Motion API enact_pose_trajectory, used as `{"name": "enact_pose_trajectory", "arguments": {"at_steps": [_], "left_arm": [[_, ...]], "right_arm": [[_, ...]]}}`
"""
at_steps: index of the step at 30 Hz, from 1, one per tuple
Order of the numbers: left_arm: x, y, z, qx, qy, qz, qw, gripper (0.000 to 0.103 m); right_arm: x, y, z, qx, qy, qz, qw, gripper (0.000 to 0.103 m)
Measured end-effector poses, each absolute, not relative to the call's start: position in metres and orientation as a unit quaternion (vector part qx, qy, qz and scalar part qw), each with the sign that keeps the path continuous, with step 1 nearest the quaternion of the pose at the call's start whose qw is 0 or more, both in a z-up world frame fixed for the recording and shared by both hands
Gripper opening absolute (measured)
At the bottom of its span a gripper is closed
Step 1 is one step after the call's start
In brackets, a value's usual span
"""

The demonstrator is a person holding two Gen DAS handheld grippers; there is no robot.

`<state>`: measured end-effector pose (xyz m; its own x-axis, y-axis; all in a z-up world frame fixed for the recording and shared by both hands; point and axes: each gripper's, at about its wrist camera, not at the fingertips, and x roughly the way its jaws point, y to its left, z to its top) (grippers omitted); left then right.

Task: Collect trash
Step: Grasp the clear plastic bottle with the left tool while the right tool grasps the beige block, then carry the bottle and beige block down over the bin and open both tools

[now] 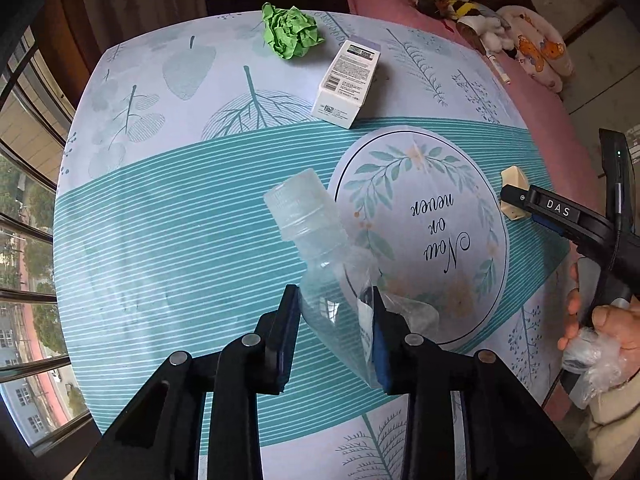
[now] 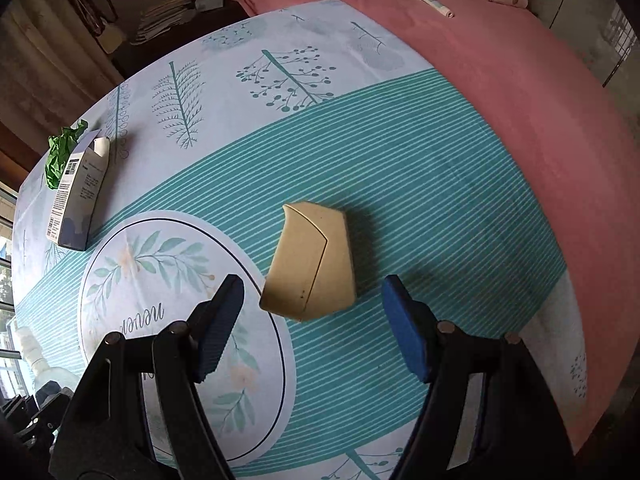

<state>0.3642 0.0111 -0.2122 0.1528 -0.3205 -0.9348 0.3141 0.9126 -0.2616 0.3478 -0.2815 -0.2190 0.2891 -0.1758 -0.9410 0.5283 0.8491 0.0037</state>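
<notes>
In the left wrist view my left gripper is shut on a clear plastic bottle, its blue pads pressing the crumpled body. The white cap points up and away, tilted left. In the right wrist view my right gripper stands open just above a small beige box that lies on the tablecloth; the pads flank its near end without touching. The left view shows that right gripper at the right edge, over the same beige box. A crumpled green paper and a white carton lie at the far side.
A teal and white leaf-print tablecloth covers the table. A pink bedcover borders it on the right, with stuffed toys and a pen. A window runs along the left. A person's hand holds crinkled clear film.
</notes>
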Motion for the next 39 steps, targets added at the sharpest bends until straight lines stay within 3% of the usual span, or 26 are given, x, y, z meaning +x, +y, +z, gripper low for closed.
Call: {"name": "enact_pose_trajectory", "arguments": {"at_steps": [3, 18, 28, 39], "left_arm": [[0.365, 0.012, -0.209, 0.000, 0.611, -0.208, 0.764, 0.032], [0.301, 0.025, -0.171, 0.008, 0.574, -0.193, 0.796, 0.032], [0.153, 0.022, -0.134, -0.022, 0.553, -0.160, 0.817, 0.032], [-0.042, 0.002, -0.126, -0.023, 0.558, -0.148, 0.816, 0.032]], "right_arm": [[0.352, -0.279, -0.228, 0.146, 0.566, -0.224, 0.780, 0.046], [0.270, -0.245, -0.182, 0.191, 0.545, -0.103, 0.810, 0.045], [0.146, -0.210, -0.122, 0.148, 0.533, 0.039, 0.832, 0.045], [-0.028, -0.190, -0.112, 0.083, 0.541, 0.150, 0.823, 0.045]]}}
